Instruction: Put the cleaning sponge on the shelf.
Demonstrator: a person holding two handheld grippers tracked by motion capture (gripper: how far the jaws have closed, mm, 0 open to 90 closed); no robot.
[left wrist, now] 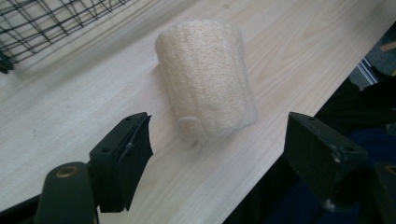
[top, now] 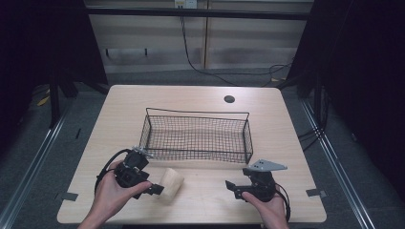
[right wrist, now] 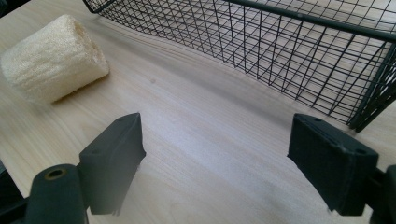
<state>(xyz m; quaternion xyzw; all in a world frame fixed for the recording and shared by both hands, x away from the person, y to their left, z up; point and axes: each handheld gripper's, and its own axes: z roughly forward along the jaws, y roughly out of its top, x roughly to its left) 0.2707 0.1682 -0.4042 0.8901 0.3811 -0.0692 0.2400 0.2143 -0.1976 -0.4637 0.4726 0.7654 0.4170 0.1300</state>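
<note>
A beige loofah sponge roll lies on its side on the wooden table, in front of the black wire basket. My left gripper is open just left of it. In the left gripper view the loofah lies straight ahead, its near end level with the tips of the spread jaws and touching neither. My right gripper is open over bare table to the right and holds nothing. In the right gripper view the loofah is at far left and the basket is ahead.
The basket holds nothing and stands mid-table. A round cable hole sits near the far edge. Tape marks lie at the front corners. The table's front edge runs close behind both hands.
</note>
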